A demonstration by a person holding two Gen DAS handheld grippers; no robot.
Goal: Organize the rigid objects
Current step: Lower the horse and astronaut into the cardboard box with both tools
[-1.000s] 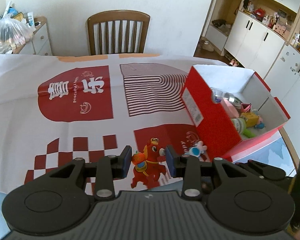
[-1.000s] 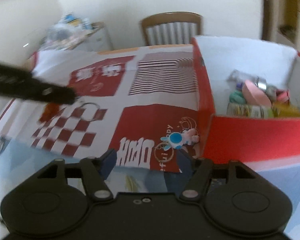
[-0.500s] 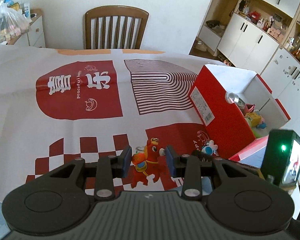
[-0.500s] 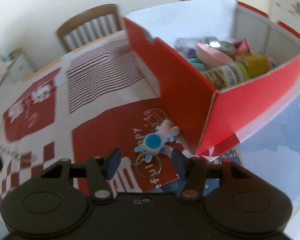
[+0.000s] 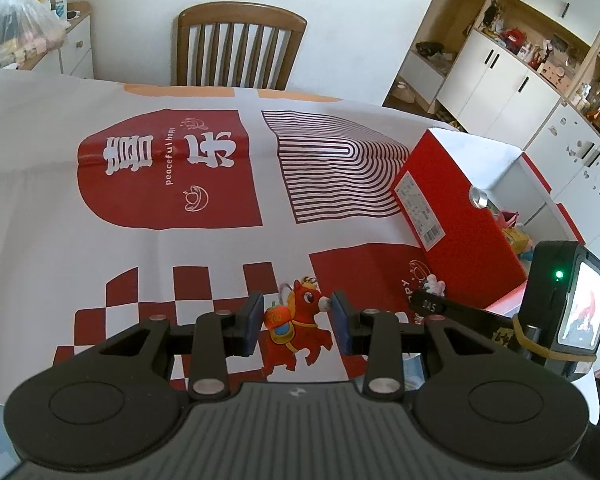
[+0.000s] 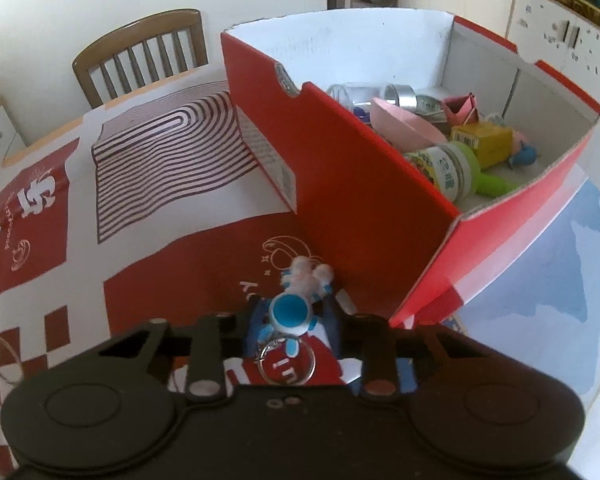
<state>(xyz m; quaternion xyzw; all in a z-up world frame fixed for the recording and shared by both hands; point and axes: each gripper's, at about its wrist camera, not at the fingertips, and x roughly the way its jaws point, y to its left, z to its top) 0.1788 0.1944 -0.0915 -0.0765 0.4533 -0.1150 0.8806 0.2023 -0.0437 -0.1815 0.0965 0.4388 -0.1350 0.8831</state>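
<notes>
- The left gripper (image 5: 297, 322) hovers low over the red-and-white tablecloth (image 5: 140, 184), its fingers spread on either side of a red horse keychain (image 5: 296, 330).
- The horse lies flat on the checkered part of the cloth; the right pad sits just beside its snout, while a small gap shows at the left pad, so no pinch is evident.
- The right gripper (image 6: 293, 322) is down at the cloth beside the red box (image 6: 360, 184), its fingers close around a blue-and-white figure keychain (image 6: 296, 304).
- Both pads look pressed to the figure's sides, though the contact itself is partly hidden by its blue round face.
- The figure's metal ring (image 6: 286, 362) lies toward the gripper body, and its white feet point at the box wall, just short of it.
- The box stands open at the right of the table, holding a green-capped jar (image 6: 448, 168), a yellow packet (image 6: 482, 140), a pink bowl (image 6: 404, 124) and a metal-lidded clear jar (image 6: 376, 96).
- A wooden chair (image 5: 240, 48) stands behind the far table edge.
</notes>
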